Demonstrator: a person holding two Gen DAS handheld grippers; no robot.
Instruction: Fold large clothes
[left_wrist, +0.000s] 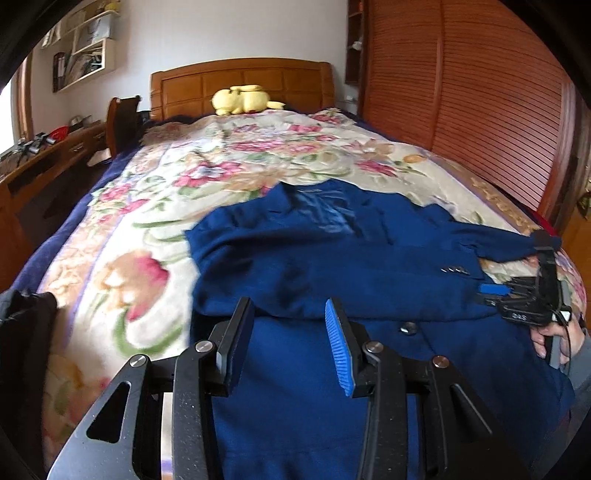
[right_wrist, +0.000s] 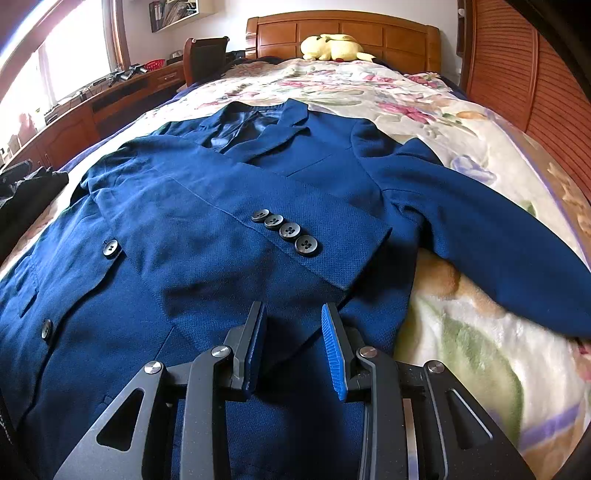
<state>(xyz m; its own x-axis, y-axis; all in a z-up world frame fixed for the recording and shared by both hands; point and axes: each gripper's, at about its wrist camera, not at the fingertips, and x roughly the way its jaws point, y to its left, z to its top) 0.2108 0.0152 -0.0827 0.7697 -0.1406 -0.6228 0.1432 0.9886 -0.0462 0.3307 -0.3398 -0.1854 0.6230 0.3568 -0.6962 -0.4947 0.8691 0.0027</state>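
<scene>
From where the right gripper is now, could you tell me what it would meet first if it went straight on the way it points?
Most likely the folded-over sleeve of the blue jacket, near its cuff; the right gripper, jaws apart and empty, aims down at it, though depth is unclear.

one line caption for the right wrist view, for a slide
Blue blazer spread on a floral bedspread, one sleeve folded across its front, the right gripper open above the hem.

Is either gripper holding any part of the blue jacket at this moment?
No. The left gripper and the right gripper both stand open above the blue jacket, with nothing pinched between their pads.
</scene>
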